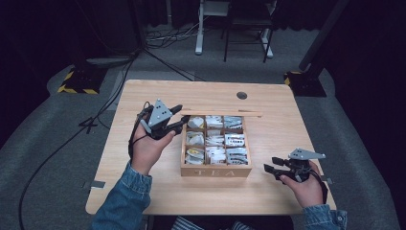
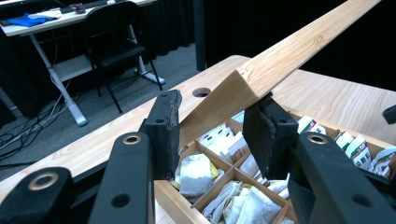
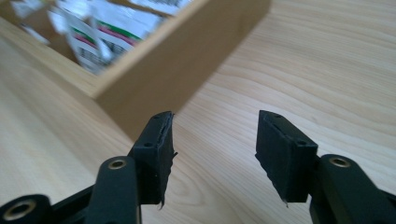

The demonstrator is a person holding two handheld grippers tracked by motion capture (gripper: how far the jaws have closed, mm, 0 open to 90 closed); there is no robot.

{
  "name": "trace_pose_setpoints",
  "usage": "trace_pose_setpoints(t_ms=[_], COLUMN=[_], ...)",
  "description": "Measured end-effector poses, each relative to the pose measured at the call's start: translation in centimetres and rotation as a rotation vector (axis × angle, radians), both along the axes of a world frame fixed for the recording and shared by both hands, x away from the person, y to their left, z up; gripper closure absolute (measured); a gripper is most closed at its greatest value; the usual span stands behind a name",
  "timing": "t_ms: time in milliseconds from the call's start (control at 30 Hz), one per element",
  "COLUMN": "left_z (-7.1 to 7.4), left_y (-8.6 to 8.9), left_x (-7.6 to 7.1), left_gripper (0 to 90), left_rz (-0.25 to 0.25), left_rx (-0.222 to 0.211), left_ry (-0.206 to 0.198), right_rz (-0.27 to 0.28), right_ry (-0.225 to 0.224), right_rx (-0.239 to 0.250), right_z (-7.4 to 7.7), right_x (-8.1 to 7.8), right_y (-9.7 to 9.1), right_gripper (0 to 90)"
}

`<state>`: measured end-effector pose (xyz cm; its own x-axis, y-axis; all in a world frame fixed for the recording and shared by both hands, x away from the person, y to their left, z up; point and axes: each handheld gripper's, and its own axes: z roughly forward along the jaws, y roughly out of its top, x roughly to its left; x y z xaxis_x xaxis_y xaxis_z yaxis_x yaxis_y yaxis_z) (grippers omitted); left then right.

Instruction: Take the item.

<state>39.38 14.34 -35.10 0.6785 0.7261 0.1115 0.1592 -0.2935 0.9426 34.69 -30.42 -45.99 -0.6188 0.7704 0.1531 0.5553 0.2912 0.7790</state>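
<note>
High view: the left gripper point(image 1: 178, 120) pinches the tea box point(image 1: 216, 171) lid point(image 1: 225, 113); the right gripper point(image 1: 271, 167), fingers apart, holds nothing.

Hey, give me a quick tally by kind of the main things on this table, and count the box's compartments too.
Wooden tea box: 1
Raised wooden lid, gripped at its corner by the left gripper: 1
Compartments in the box, all holding tea bags: 9
Grippers, counting the right gripper with nothing between its jaws: 2
Total, not counting compartments: 4
</note>
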Motion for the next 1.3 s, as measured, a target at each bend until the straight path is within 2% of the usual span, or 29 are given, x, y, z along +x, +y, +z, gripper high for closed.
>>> trace_pose_setpoints(t_ms=[133,333,467,700,967,1300], left_z=[-0.1,-0.1,-0.1,-0.2,-0.2,-0.2], left_y=[0.0,0.0,0.1,0.1,0.1,0.1], left_x=[-0.1,-0.1,-0.1,0.0,0.0,0.0], left_gripper=[57.1,57.0,57.0,56.8,56.5,55.9], left_rz=[-0.002,-0.007,-0.007,-0.009,-0.012,-0.014], left_rx=[-0.002,0.006,0.001,-0.002,-0.002,-0.006], left_ry=[0.0,0.002,0.0,-0.002,0.001,0.009], right_rz=[0.052,0.099,0.13,0.167,0.213,0.232], right_ry=[0.015,-0.002,-0.014,-0.011,0.005,0.033], right_rx=[0.048,0.026,0.022,0.031,0.008,0.0], right_z=[1.3,3.2,3.9,4.2,4.3,3.4], right_x=[0.1,0.4,0.6,1.1,2.0,2.7], right_y=[0.6,2.1,3.3,5.4,7.4,9.2], right_gripper=[50.9,52.8,53.4,55.9,59.0,61.5])
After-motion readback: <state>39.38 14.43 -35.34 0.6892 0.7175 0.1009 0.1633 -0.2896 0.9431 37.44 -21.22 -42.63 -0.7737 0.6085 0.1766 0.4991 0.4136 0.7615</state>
